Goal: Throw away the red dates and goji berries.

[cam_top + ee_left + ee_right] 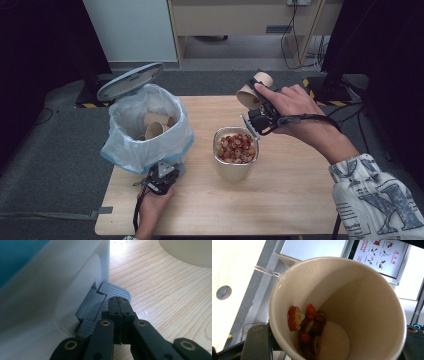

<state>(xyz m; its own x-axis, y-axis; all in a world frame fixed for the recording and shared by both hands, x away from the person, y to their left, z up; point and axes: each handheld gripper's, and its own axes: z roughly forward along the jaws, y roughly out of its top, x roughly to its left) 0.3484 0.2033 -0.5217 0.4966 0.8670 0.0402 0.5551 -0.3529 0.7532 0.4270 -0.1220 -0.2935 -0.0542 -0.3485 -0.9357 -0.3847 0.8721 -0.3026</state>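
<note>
We're mid-pour here: our right gripper (260,107) is clamped on a paper cup (254,90), held tilted above the metal container (236,165) of red dried-fruit slices (236,146) near the middle of the tabletop. A few slices (308,327) cling inside the cup, so we reckon the next move is tipping it further to empty it, then over to the bin. Our left gripper (161,179), jaws closed on nothing, presses the pedal (113,291) of the lined pedal bin (145,132) at the tabletop's left edge, lid (130,80) up, used cups (156,126) inside.
</note>
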